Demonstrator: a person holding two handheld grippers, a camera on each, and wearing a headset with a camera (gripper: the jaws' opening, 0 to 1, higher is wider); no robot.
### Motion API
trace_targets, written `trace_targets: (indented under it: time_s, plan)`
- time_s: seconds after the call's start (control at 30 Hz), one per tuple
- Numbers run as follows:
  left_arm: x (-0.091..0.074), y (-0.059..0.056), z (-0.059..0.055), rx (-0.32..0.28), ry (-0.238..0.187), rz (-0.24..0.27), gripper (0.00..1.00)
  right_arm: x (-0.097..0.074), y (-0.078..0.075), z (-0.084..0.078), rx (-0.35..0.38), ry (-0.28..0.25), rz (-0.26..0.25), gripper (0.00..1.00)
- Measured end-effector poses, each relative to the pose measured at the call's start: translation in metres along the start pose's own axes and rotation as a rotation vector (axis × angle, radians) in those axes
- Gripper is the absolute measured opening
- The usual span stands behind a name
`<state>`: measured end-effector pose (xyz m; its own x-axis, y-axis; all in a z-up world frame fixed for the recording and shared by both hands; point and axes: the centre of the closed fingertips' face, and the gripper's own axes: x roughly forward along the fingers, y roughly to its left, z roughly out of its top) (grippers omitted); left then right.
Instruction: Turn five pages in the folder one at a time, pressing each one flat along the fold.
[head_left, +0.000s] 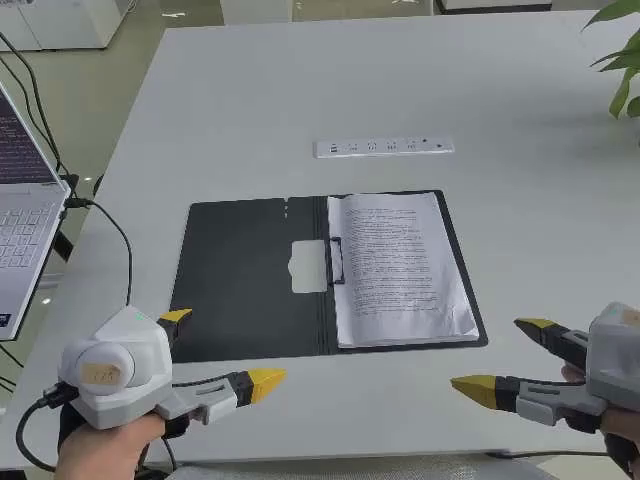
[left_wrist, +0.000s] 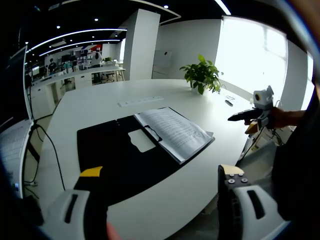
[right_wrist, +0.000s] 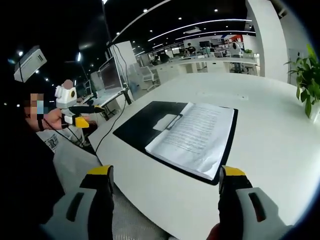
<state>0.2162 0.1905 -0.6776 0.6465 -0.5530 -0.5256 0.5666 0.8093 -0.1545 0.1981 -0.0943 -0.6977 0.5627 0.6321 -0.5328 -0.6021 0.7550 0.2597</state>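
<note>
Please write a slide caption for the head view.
Open folder, pages on its right; left gripper and right gripper open before it.

Head view: bright, even, diffuse light on the white table (head_left: 400, 90); shadows faint, pages (head_left: 400, 265) in sharp focus. Gripper views: straight lines bow toward the edges — a window (left_wrist: 250, 55) burns out to white glare, ceiling lights (right_wrist: 210, 23) curve against darkness.

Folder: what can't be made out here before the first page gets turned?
Text on the top page: too small to read in every view.
Sheet count in the paper stack: the edges blur together in the head view.
Most of the laptop: cut off by the head view's left edge.
Body of the right gripper: runs off the head view's right edge.
</note>
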Motion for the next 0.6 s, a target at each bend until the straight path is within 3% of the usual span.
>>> trace_targets:
  time_s: [0.6]
  plan:
    - [-0.002, 0.0018, 0.0036, -0.006, -0.018, 0.007, 0.93, -0.003, -0.0023, -0.0001, 0.002, -0.001, -0.01, 0.85]
